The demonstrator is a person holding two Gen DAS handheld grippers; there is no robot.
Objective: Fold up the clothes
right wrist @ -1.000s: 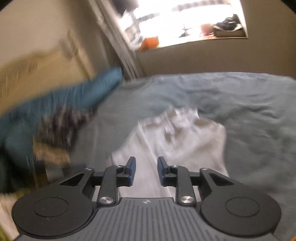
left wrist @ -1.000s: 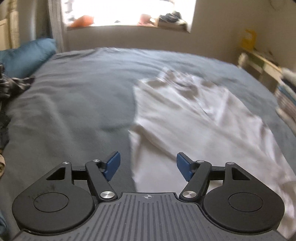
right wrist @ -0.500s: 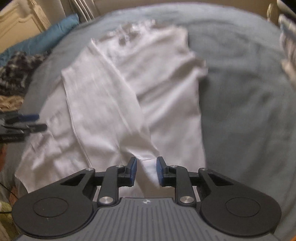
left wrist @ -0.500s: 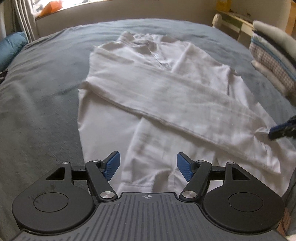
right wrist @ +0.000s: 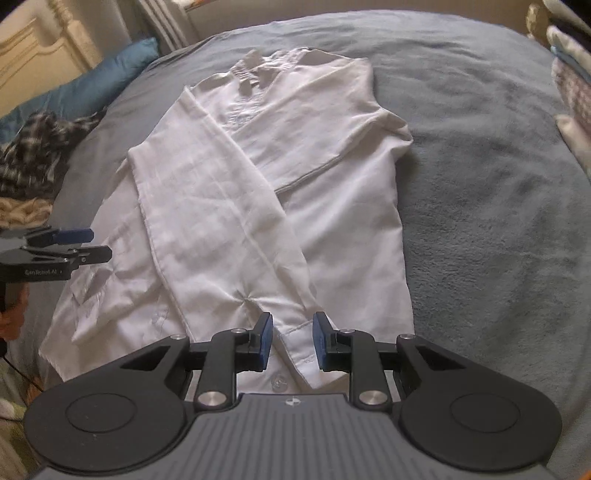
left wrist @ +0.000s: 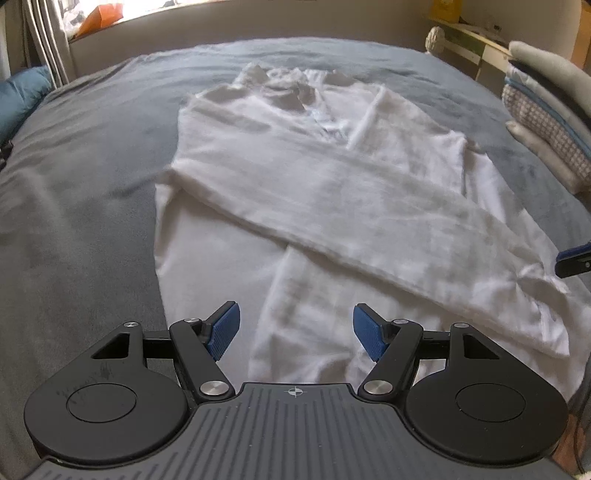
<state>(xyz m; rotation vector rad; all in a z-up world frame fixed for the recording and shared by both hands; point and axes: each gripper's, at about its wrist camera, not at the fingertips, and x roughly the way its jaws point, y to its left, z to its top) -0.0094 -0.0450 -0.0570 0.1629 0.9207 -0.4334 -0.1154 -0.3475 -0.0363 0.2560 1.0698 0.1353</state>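
Grey bedding [right wrist: 498, 206] fills both of my views, and it gives me wide bare room on either side of the shirt [right wrist: 332, 192], most of all to the right in the right wrist view. Bounding that room are a blue pillow [right wrist: 107, 81] and a checked heap [right wrist: 33, 147] at the far left, a stack of folded laundry [left wrist: 546, 122] along the right edge, and a windowsill wall [left wrist: 258, 22] past the far end.

White and long-sleeved, the shirt lies flat in the middle of the bed, its long axis running away from me with the collar at the far end and the hem near my grippers. One sleeve [right wrist: 221, 221] is laid slantwise across the body, from the far left shoulder down to a cuff at the near edge.

My left gripper [left wrist: 295, 328] hangs over the hem with its jaws wide apart and nothing between them. On its side, seen from the right wrist, I read pale lettering like "GenRobot.AI", though it is blurred. My right gripper [right wrist: 292, 339] sits at the cuff with its jaws partly apart, the cuff cloth lying between the blue pads [right wrist: 265, 341] but not pinched.
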